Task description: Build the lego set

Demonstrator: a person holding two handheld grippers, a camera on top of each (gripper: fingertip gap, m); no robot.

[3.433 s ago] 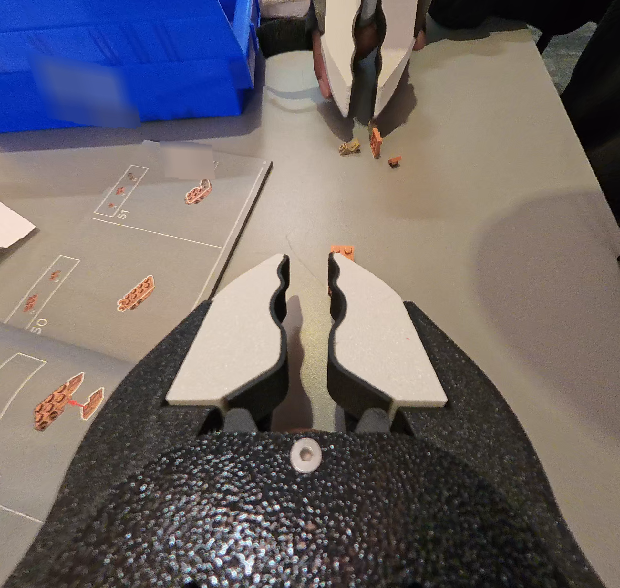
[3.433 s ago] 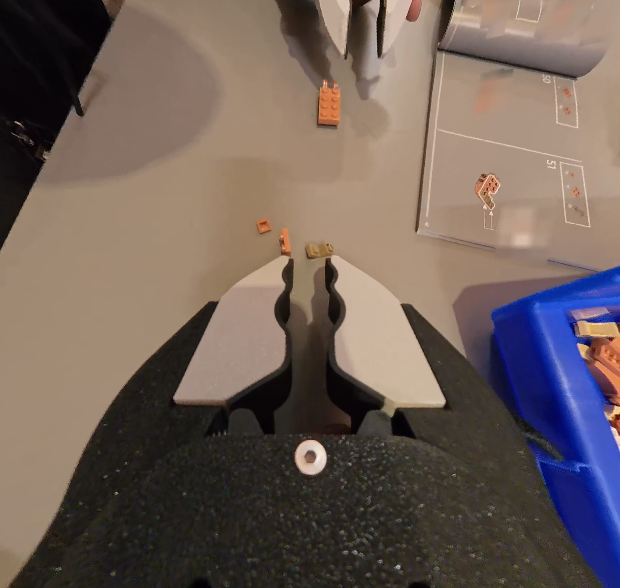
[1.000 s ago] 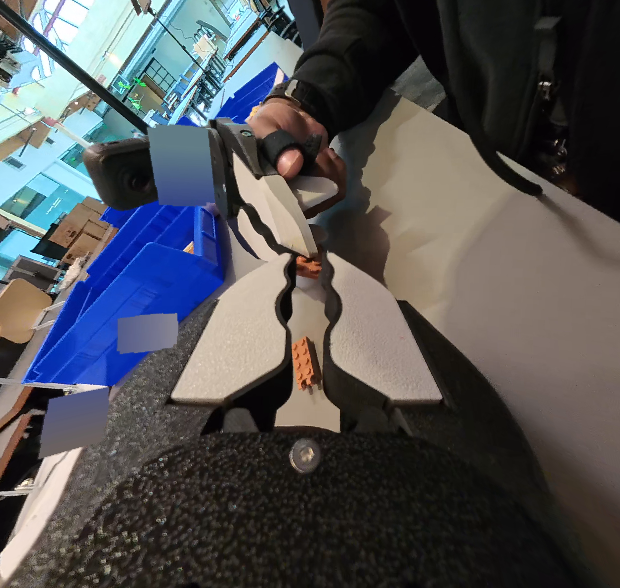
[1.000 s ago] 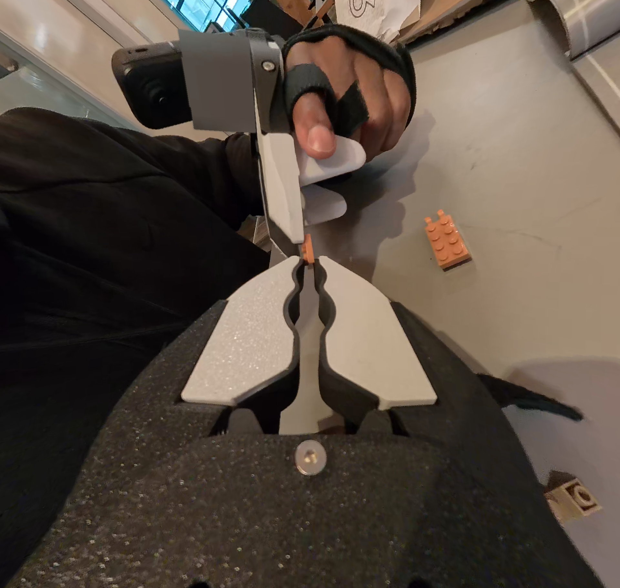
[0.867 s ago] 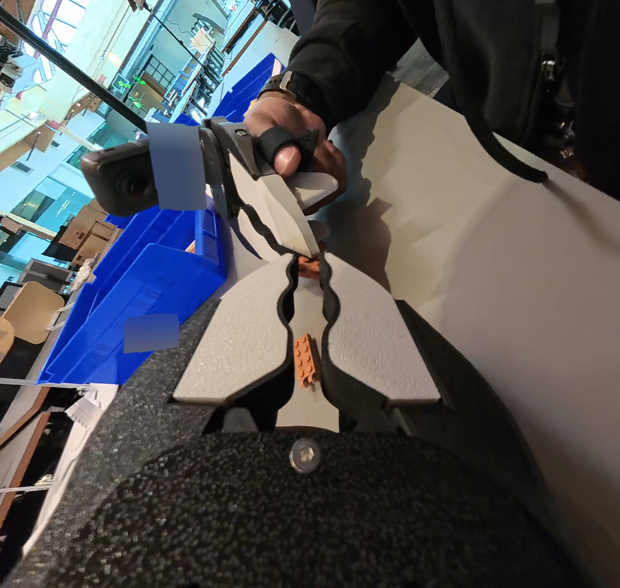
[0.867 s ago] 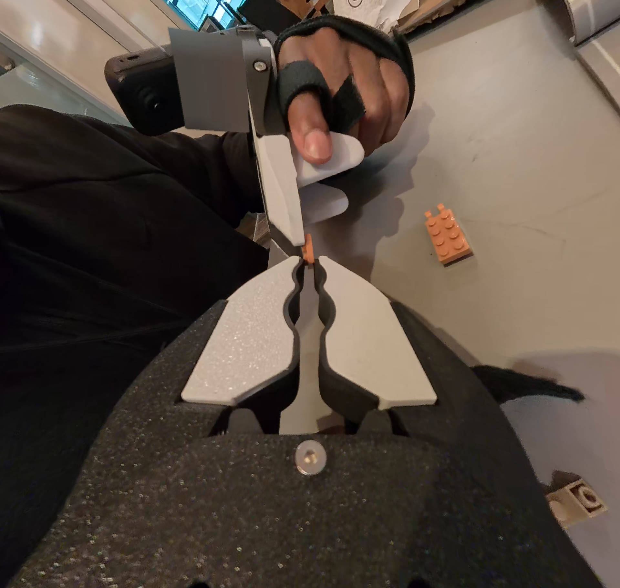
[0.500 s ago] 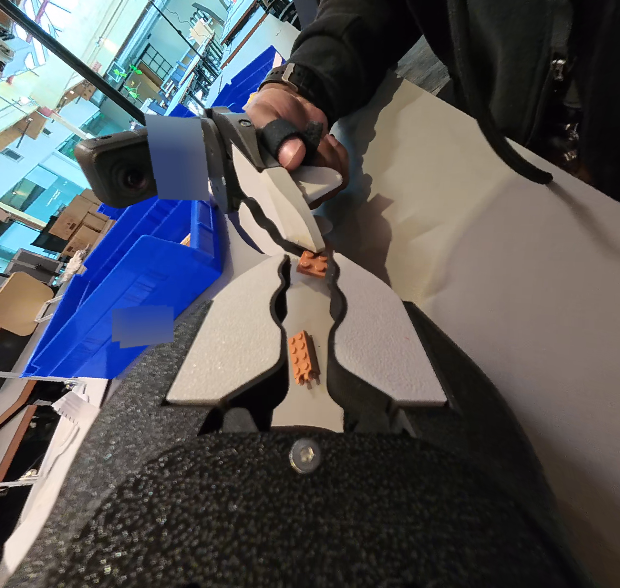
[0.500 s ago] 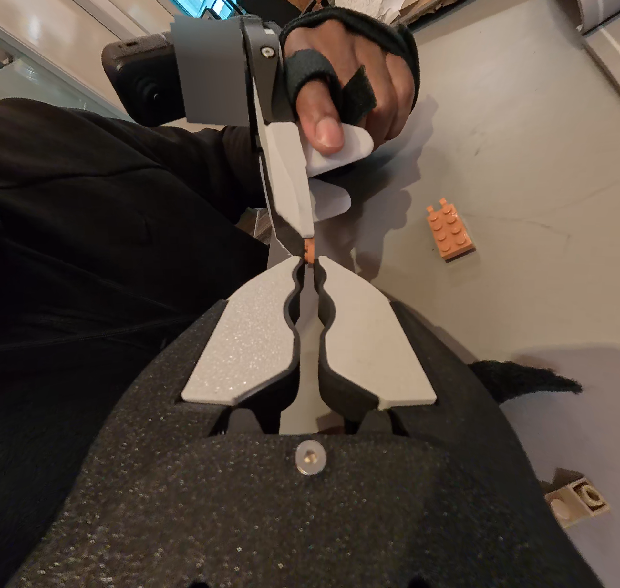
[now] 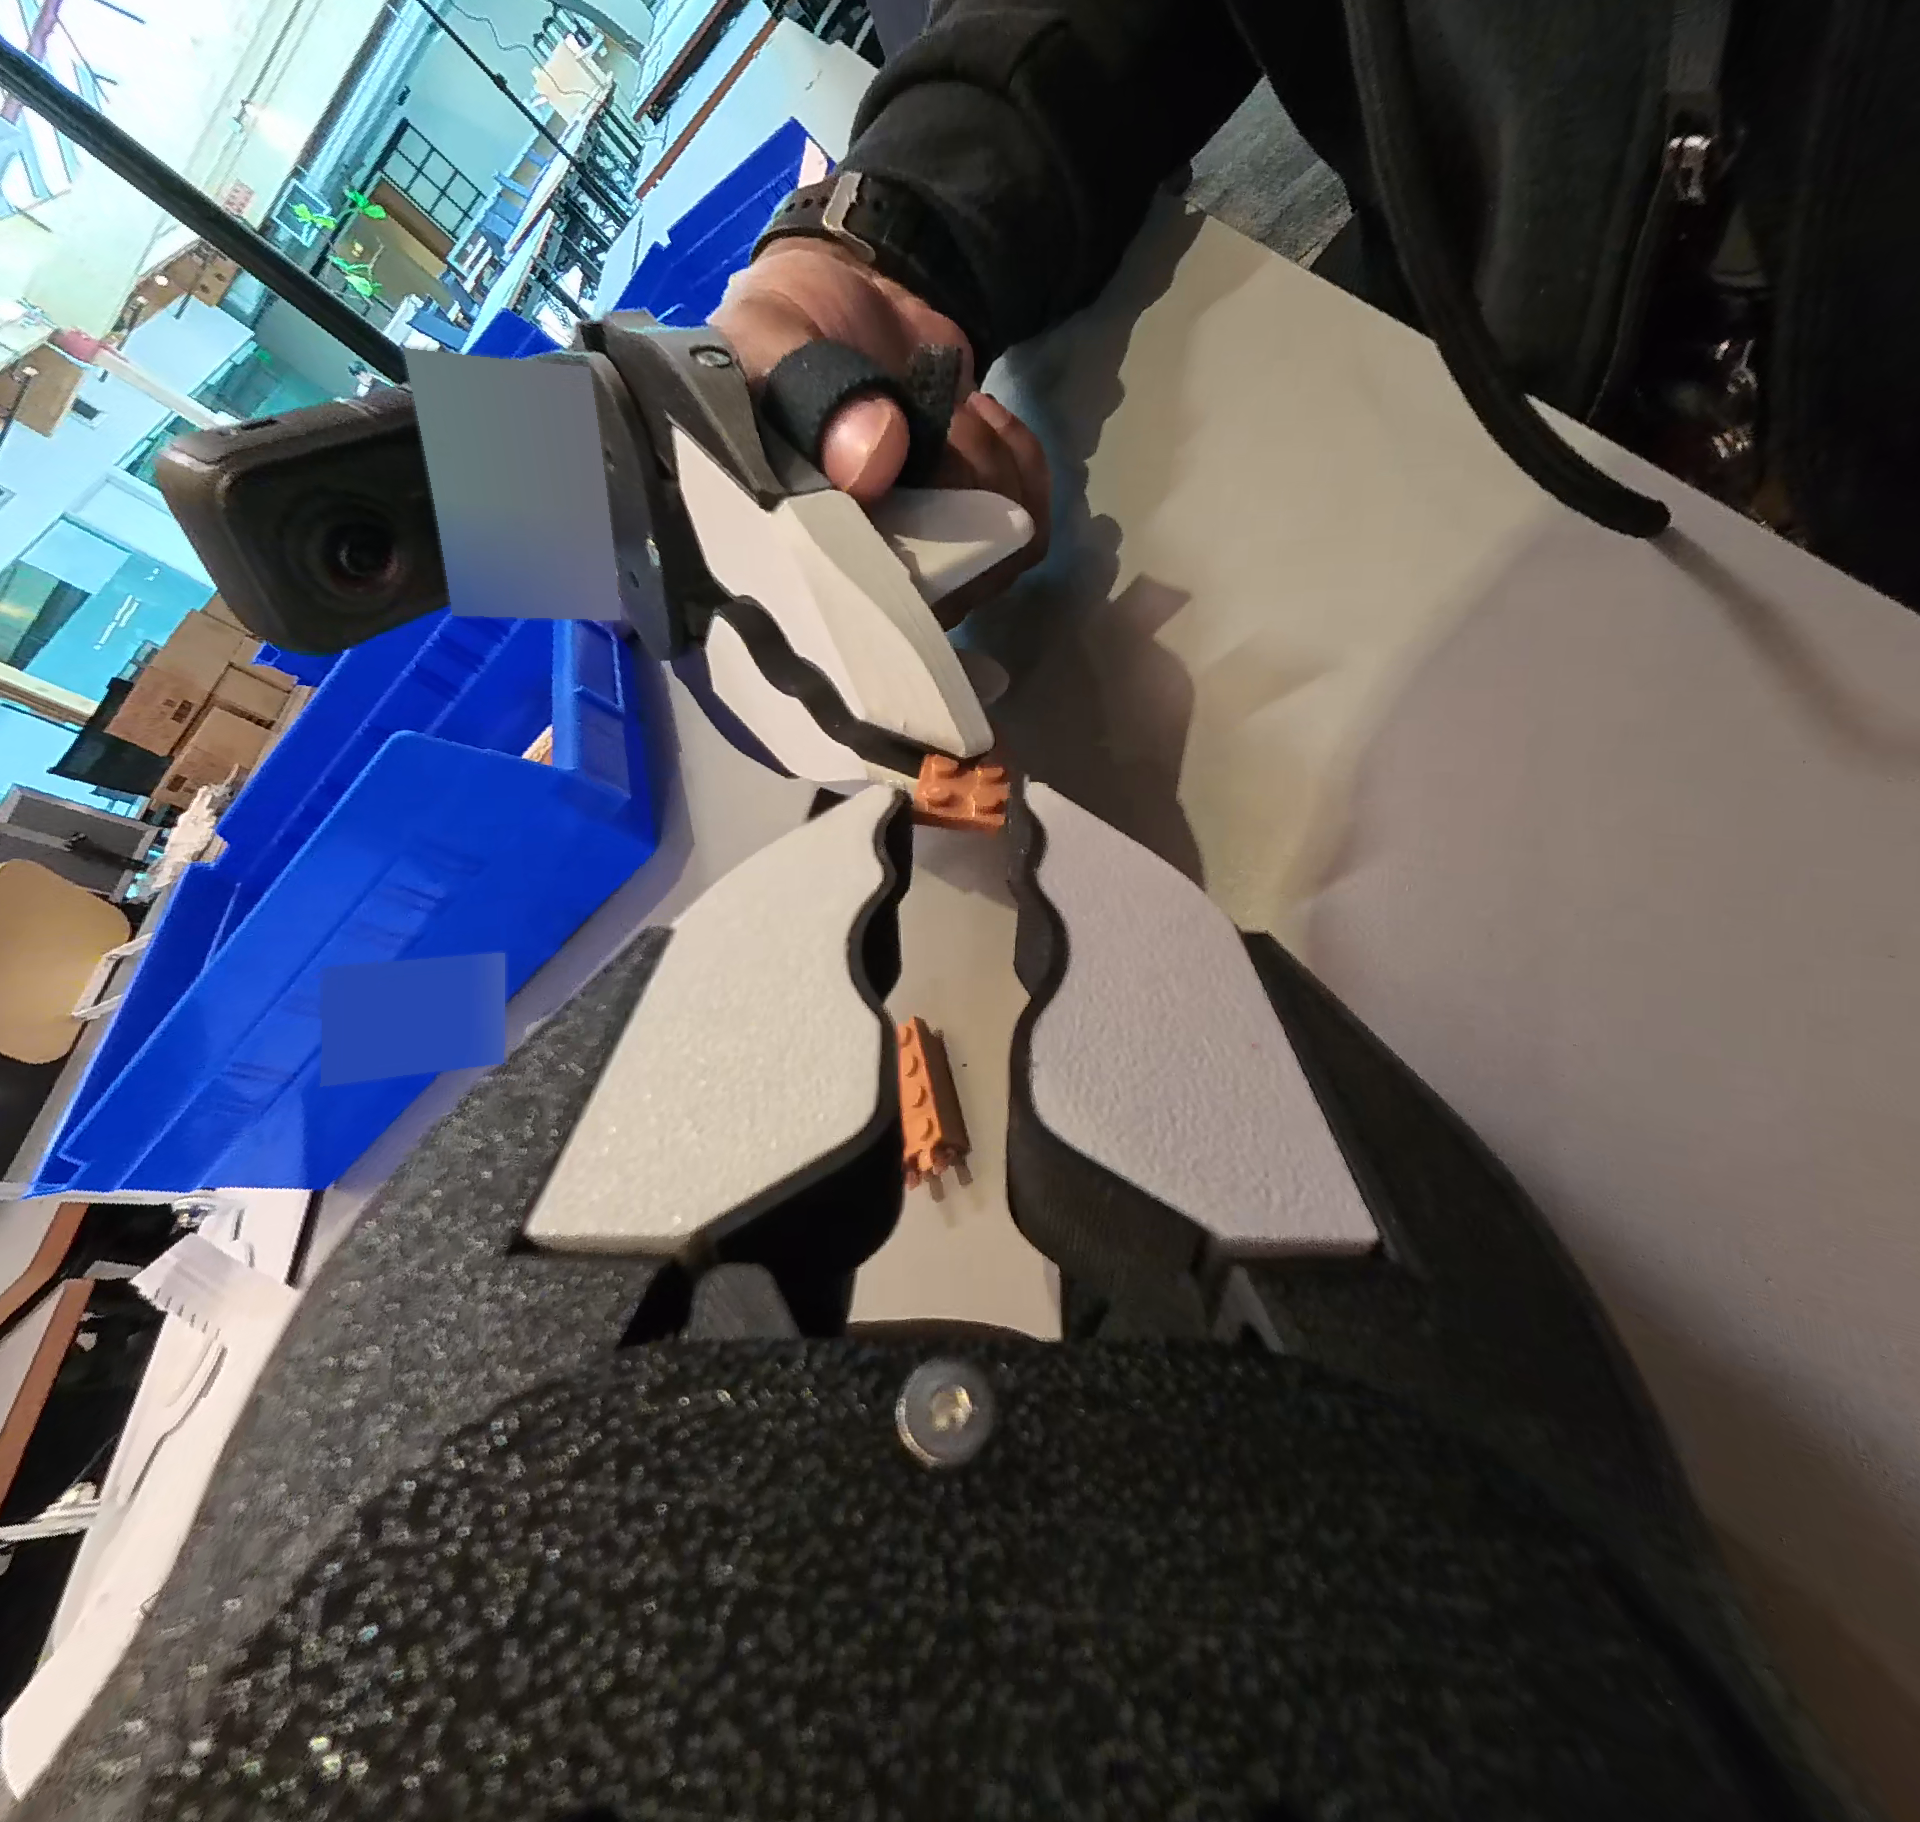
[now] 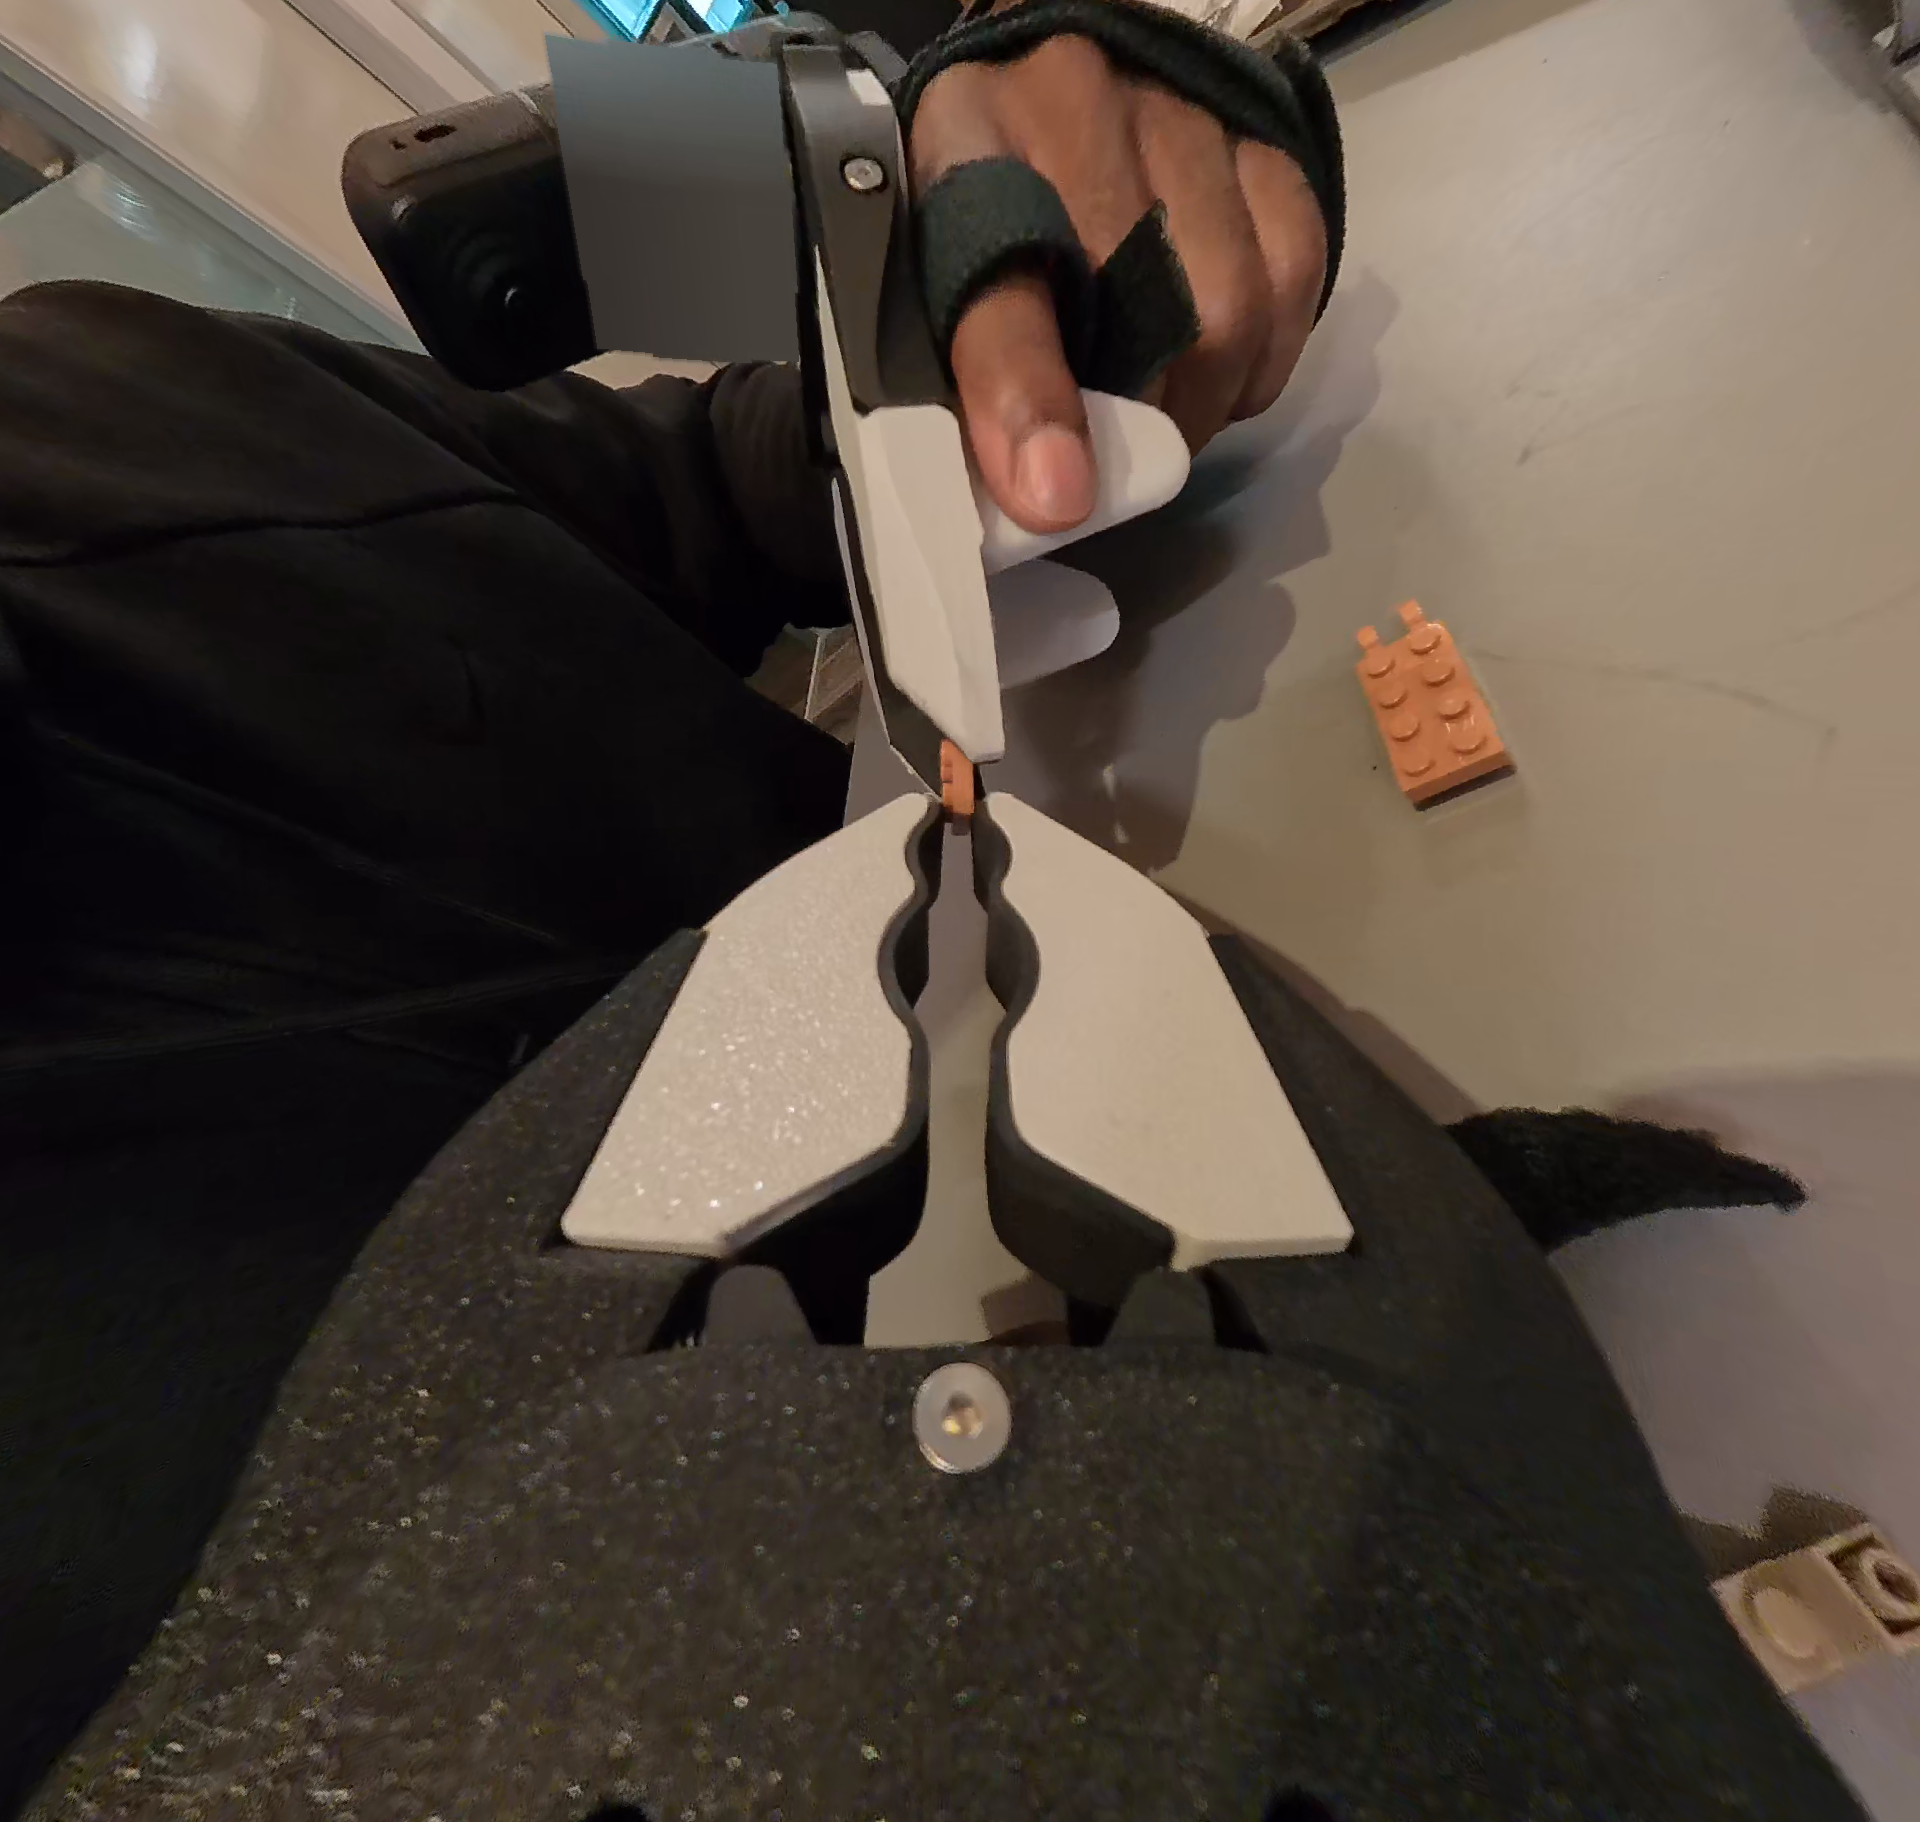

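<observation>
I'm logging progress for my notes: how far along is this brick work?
Done: the right claw has a small orange plate pinched, off the table. In hand: the left claw tips flank that plate; whether they press is unclear. Remaining: a larger orange plate and a tan piece lie loose.
</observation>
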